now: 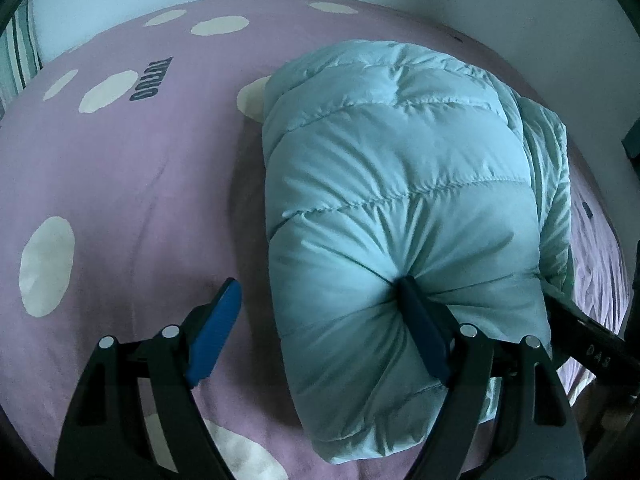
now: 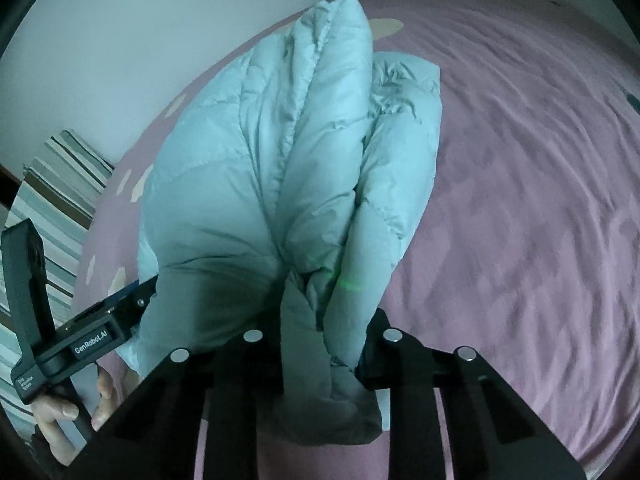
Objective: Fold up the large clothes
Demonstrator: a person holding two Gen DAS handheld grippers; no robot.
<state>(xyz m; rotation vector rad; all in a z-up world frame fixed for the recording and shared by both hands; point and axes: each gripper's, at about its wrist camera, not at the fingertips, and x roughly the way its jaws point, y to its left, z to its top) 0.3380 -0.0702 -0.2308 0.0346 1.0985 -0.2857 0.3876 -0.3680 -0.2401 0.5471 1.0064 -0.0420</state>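
Puffy jacket half-folded near the bed's far edge

The right gripper (image 2: 324,344) clenches the down jacket's (image 1: 400,184) bunched edge; the left gripper (image 1: 320,292), jaws spread, just presses it. The springy bulk could unfold if released.

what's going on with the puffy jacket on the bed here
A person with a gripper in each hand is folding a light blue puffer jacket on a bed with a purple spotted sheet. The jacket is already bundled into a thick fold. The right gripper is clamped on a bunched edge of it. The left gripper is open, one finger pushing into the padding, the other over the sheet.
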